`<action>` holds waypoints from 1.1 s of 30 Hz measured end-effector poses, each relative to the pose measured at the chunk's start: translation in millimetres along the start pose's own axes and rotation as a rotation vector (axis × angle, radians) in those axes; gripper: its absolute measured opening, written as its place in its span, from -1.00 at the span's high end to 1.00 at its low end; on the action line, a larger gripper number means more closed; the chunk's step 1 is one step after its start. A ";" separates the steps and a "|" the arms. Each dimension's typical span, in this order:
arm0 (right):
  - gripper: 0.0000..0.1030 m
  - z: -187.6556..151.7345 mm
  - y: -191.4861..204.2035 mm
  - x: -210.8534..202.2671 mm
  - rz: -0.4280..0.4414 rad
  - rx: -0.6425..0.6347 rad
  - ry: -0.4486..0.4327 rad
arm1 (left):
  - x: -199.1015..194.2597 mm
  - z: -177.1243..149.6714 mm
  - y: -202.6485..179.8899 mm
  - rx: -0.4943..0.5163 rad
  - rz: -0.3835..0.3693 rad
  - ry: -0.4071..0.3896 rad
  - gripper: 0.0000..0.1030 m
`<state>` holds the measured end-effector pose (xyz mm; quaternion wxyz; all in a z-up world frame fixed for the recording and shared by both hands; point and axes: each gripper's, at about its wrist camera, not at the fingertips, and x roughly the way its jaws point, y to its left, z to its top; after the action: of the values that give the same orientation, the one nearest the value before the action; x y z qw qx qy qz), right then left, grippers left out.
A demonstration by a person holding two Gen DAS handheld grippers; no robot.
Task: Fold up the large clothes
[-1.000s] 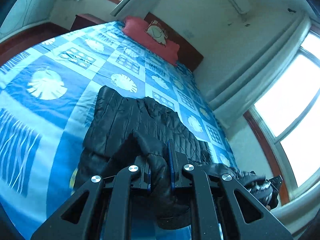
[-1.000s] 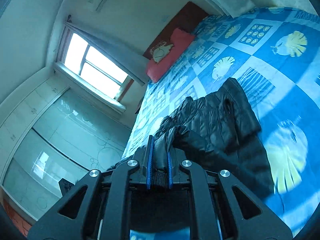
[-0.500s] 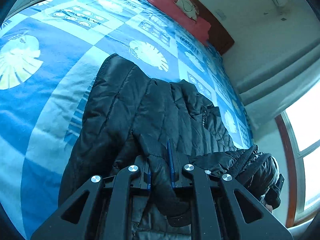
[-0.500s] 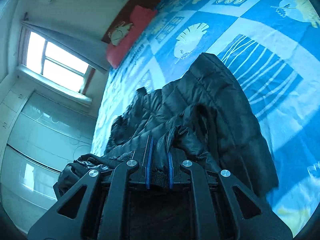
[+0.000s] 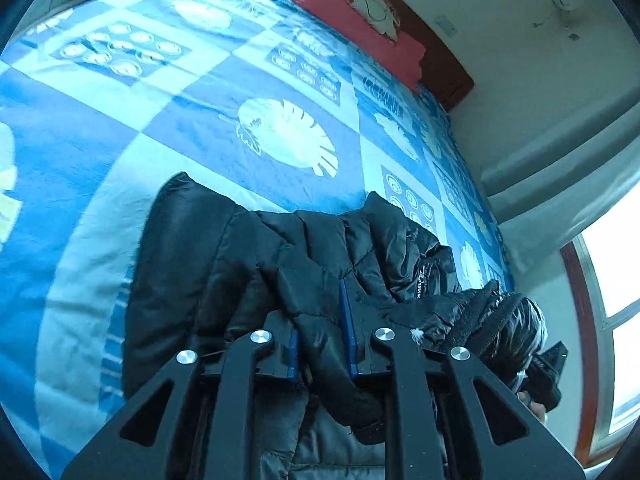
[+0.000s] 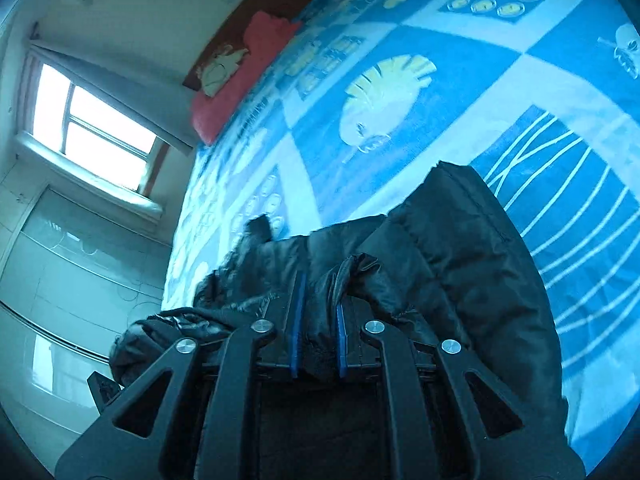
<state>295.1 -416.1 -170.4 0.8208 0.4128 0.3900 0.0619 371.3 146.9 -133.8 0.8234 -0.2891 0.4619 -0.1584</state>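
One black quilted padded jacket (image 5: 248, 256) lies on the blue-and-white patchwork bedspread with leaf and shell prints (image 5: 168, 128), occupying the near part of the bed, with its bulk bunched into ridges and one flat panel extending toward the left edge in the left wrist view. The left gripper (image 5: 322, 320) has its blue-lined jaws clamped on a fold of the jacket fabric, which drapes down between them. The right gripper (image 6: 318, 312) is likewise clamped on a gathered fold of the same jacket (image 6: 452, 264), the material bulging above the blue pads. Judged from the layout, the fold is in progress: a near edge of the garment is raised in both grippers and positioned over the body of the jacket, but it is not yet laid down or released. The upper layer is uneven and creased, and the zipper area near the right side of the left wrist view is rumpled, so flattening and at least one further fold probably remain. Which part of the garment each gripper holds cannot be determined. Count: one jacket, two grippers, one bedspread, one red pillow (image 5: 360, 28) at the headboard end with one pale cushion (image 5: 376, 6) resting on it. No other garments are visible.
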 end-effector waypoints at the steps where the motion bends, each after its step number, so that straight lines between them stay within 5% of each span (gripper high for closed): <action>1: 0.71 0.7 -2.5 1.6 0.006 0.008 0.006 | 2.2 1.5 1.3 -0.002 -0.010 0.007 0.57; 5: 0.50 3.6 -8.4 2.7 0.053 0.047 0.009 | 0.7 5.4 6.4 -0.031 -0.060 0.039 0.46; 8: 0.00 6.0 -7.2 -3.2 0.088 0.046 -0.014 | -4.4 8.3 11.7 -0.088 -0.121 0.046 0.18; 9: -0.25 6.2 -5.7 -7.9 0.095 0.041 -0.035 | -8.4 8.9 13.7 -0.112 -0.162 0.041 -0.05; 10: -0.29 6.8 -4.4 -11.1 0.093 0.036 -0.044 | -11.4 9.6 12.6 -0.126 -0.189 0.033 -0.44; 11: -0.29 7.3 -2.8 -13.8 0.087 0.030 -0.045 | -15.7 9.7 12.2 -0.135 -0.212 0.018 -0.63; 14: -0.29 6.9 -2.0 -21.2 0.087 0.026 -0.049 | -34.2 11.0 4.6 -0.124 -0.211 -0.053 -0.69; 18: -0.29 3.1 12.7 -43.3 0.061 -0.050 -0.118 | -49.2 2.2 -16.5 -0.010 -0.132 -0.097 -0.69; 24: -0.10 -2.2 50.8 -16.7 -0.144 -0.308 -0.095 | -25.1 -15.5 -52.2 0.255 0.100 -0.099 -0.69; 33: -0.15 -11.4 48.5 56.4 -0.378 -0.495 -0.033 | 25.5 -10.5 -29.3 0.315 0.371 -0.094 -0.69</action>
<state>336.7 -353.5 -172.4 0.8995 0.1216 0.4197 -0.0056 375.9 107.0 -136.9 0.8938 -0.0745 0.4380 -0.0608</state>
